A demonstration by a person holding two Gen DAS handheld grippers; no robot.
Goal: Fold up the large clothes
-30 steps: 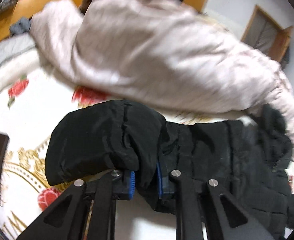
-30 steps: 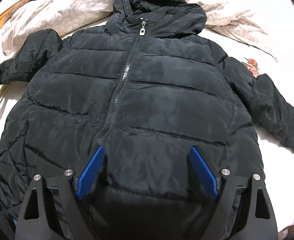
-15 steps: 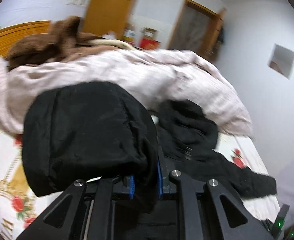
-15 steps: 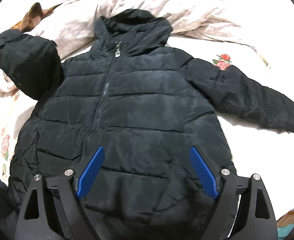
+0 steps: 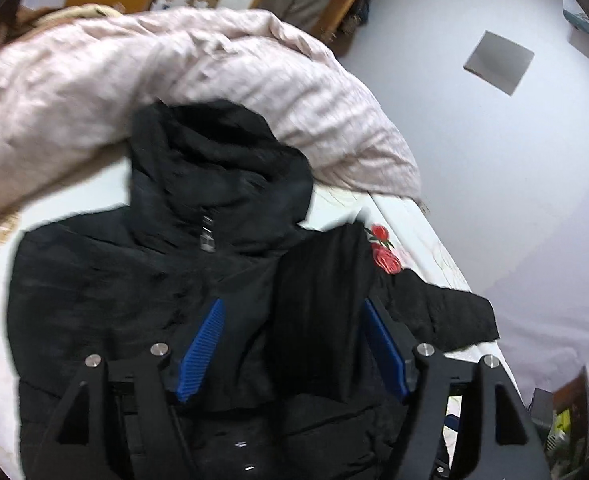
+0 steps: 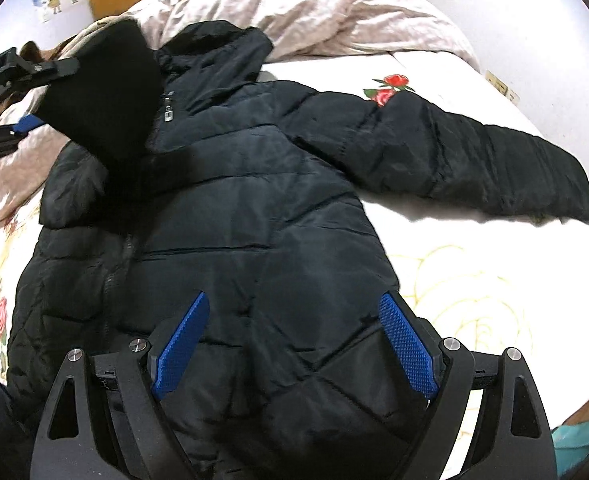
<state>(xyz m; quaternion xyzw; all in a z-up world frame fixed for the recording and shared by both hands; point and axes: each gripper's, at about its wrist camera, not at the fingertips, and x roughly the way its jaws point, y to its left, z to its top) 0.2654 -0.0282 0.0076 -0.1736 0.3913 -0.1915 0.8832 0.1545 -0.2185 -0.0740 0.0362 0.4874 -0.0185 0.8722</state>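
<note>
Jacket: a black padded jacket [image 6: 254, 220] lies front up on the bed [image 6: 474, 280], zipped, hood [image 6: 214, 52] at the far end against a pink quilt [image 6: 314, 4].
Right sleeve of the scene: it [image 6: 474, 160] stretches flat out to the right across the flowered sheet.
Left sleeve of the scene: it [image 6: 102, 96] is lifted and folded over toward the jacket's chest.
Left tool: its [image 5: 294, 344] jaws are opening; the sleeve cuff [image 5: 318, 312] hangs between the blue pads [image 5: 202, 348], close to the right pad, and whether it touches that pad I cannot tell.
Right tool: it [image 6: 294, 344] is spread wide above the jacket's near hem, pinching nothing.
</note>
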